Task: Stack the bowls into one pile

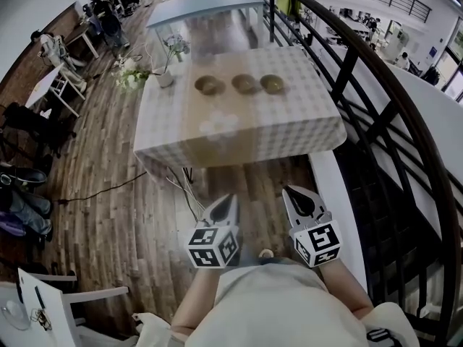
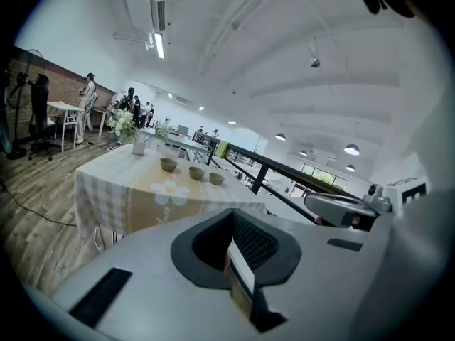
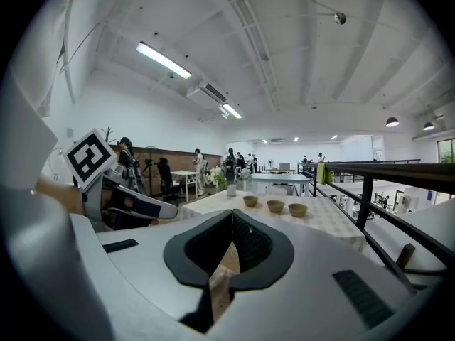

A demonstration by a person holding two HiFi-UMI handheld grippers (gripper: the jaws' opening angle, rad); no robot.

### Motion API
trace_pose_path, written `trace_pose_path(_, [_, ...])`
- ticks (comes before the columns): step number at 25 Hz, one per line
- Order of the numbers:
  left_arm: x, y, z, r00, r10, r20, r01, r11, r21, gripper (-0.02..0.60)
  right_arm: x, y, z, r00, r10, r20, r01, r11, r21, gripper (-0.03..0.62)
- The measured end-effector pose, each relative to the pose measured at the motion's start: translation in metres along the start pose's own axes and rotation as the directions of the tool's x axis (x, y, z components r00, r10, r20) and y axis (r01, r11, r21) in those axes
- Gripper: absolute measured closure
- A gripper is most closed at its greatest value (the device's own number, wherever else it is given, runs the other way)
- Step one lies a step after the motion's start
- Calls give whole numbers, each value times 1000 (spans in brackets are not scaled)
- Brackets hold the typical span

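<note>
both tongs held low, close to the torso, side by side, noses aimed at the surface [image 1: 217, 149] and tipped slightly down. i read the left tongs [image 1: 230, 198] as fully closed with nothing between them. right tongs [image 1: 289, 191] likewise closed and empty. three bowls [image 1: 245, 84] sit unstacked in a row on the surface's far half, well ahead of both tongs.
</note>
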State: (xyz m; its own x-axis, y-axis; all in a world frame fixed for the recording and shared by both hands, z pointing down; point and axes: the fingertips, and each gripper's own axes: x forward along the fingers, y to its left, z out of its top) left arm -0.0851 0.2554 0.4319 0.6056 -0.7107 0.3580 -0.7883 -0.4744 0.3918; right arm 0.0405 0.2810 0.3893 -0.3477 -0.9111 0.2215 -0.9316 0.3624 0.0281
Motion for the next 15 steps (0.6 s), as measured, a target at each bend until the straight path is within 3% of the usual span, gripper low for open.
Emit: trace_pose_path(15, [45, 6, 20, 1000, -14, 2, 14, 1000, -10, 578, 33, -29, 5, 1000, -5, 16, 5, 1000, 7, 592])
